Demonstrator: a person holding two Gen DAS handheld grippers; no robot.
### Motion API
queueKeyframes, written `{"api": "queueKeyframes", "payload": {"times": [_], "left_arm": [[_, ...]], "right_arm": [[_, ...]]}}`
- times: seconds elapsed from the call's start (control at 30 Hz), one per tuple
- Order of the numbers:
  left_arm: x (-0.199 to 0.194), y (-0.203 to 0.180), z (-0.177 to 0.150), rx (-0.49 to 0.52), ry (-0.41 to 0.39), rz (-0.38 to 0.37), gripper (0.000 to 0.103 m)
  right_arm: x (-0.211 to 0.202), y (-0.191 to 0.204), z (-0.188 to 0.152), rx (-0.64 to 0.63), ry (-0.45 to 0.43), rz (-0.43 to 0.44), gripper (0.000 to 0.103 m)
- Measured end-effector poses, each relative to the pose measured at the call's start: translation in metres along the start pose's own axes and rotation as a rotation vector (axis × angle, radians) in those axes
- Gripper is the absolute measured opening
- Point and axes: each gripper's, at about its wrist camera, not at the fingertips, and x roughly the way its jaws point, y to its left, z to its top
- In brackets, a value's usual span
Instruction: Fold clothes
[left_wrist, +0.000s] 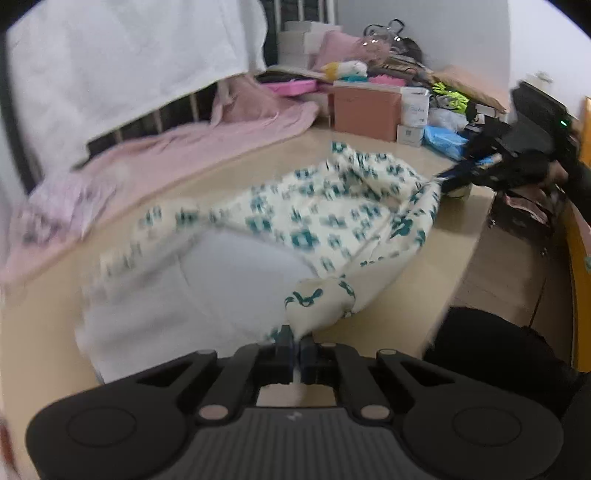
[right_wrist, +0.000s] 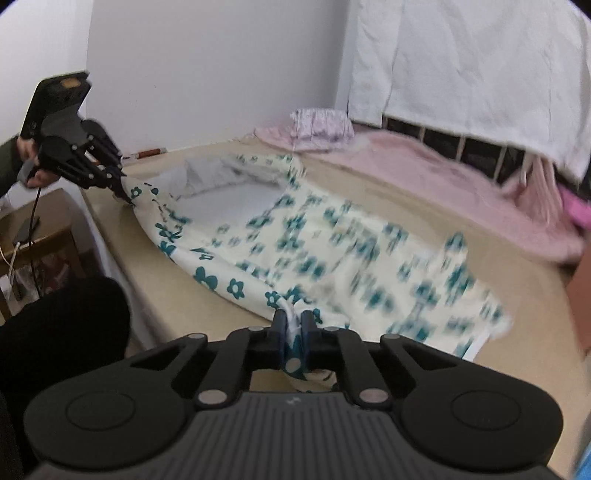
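Both grippers, left (left_wrist: 295, 338) and right (right_wrist: 293, 321), have jaws pinching garment (left_wrist: 332, 214) corners; lift evenly, keeping the edge taut over the worktop (left_wrist: 406, 314).

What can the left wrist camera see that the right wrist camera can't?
Only the left wrist view shows the heap of boxes and bags at the far end of the bed, with a salmon-coloured box in it.

Only the right wrist view shows the wooden side table beside the bed and a folded lilac cloth near the wall.

Both show the flowered garment on the beige bed, the pink blanket, the hanging white sheet, and each tool, left tool and right tool, shut on a garment corner.
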Motion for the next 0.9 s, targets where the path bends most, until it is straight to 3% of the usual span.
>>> {"api": "queueKeyframes", "payload": {"times": [0.1, 0.13, 0.2, 0.27, 0.33, 0.4, 0.47, 0.57, 0.67, 0.7, 0.8, 0.9], "left_arm": [[0.028, 0.030, 0.030, 0.055, 0.062, -0.001, 0.003], [0.043, 0.040, 0.038, 0.068, 0.097, 0.003, 0.007], [0.065, 0.057, 0.044, 0.048, 0.132, 0.110, 0.012], [0.085, 0.072, 0.049, 0.028, 0.164, 0.214, 0.012], [0.058, 0.081, 0.038, -0.011, 0.083, 0.179, 0.016], [0.029, 0.088, 0.025, -0.063, 0.008, 0.149, 0.030], [0.006, 0.091, 0.011, -0.106, -0.047, 0.130, 0.056], [0.007, 0.079, -0.004, -0.072, -0.028, 0.072, 0.058], [0.028, 0.074, -0.015, -0.013, 0.041, 0.077, 0.055], [0.035, 0.075, -0.019, -0.012, 0.069, 0.088, 0.054], [0.033, 0.091, -0.024, -0.117, 0.045, 0.096, 0.052], [0.016, 0.098, -0.025, -0.180, -0.027, 0.111, 0.052]], "right_arm": [[0.027, -0.028, 0.030, -0.042, 0.028, -0.024, 0.007], [0.036, -0.037, 0.040, -0.056, 0.038, -0.032, 0.009], [0.068, -0.058, 0.048, -0.047, 0.105, -0.094, 0.025], [0.091, -0.070, 0.052, -0.045, 0.173, -0.190, 0.030], [0.066, -0.076, 0.047, -0.021, 0.110, -0.196, 0.034], [0.037, -0.083, 0.042, 0.005, 0.037, -0.194, 0.042], [0.007, -0.090, 0.028, 0.088, 0.001, -0.106, 0.042], [-0.003, -0.089, -0.003, 0.160, 0.016, -0.043, 0.042], [0.011, -0.098, -0.030, 0.233, 0.082, -0.065, 0.023], [0.016, -0.102, -0.039, 0.257, 0.108, -0.069, 0.023], [0.003, -0.112, -0.045, 0.325, 0.091, -0.093, 0.030], [-0.020, -0.104, -0.037, 0.302, 0.003, -0.170, 0.031]]}}
